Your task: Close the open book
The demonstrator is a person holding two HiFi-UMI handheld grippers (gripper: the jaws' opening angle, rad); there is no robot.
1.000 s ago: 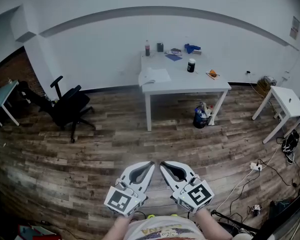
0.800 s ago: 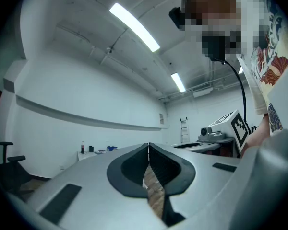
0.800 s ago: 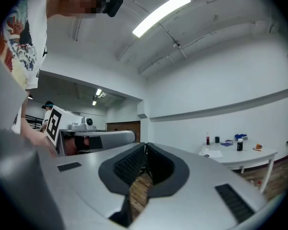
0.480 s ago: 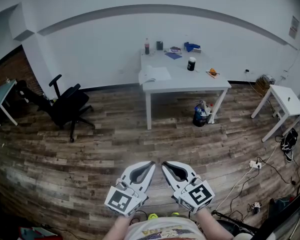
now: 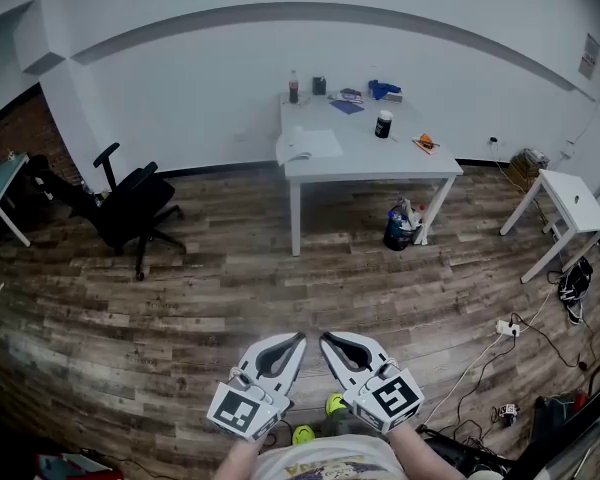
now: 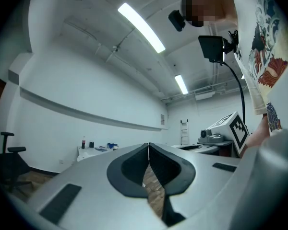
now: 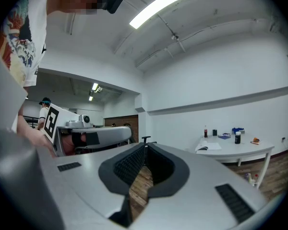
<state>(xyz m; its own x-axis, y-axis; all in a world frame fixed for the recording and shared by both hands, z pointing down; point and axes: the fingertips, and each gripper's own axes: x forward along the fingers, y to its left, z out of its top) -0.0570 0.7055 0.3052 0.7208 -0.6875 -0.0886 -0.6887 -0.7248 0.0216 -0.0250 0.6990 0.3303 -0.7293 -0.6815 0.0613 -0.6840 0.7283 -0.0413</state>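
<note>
An open book (image 5: 308, 146) with white pages lies on the near left corner of a white table (image 5: 380, 166) far across the room; it also shows small in the right gripper view as the open book (image 7: 209, 147). My left gripper (image 5: 300, 339) and right gripper (image 5: 325, 337) hang side by side low in the head view, over the wooden floor, far from the table. Both have their tips touching and nothing between them. In the left gripper view the left gripper (image 6: 149, 145) is shut; in the right gripper view the right gripper (image 7: 145, 146) is shut too.
On the table stand a bottle (image 5: 293, 87), a dark cup (image 5: 383, 127), blue items (image 5: 385, 92) and an orange object (image 5: 425, 146). A black office chair (image 5: 130, 208) sits left, a bag (image 5: 400, 228) by the table leg, a small white table (image 5: 565, 208) right, cables (image 5: 510, 333) on the floor.
Both grippers have sunk a little lower in the head view, still side by side and shut. The table and room have shifted slightly upward in the picture.
</note>
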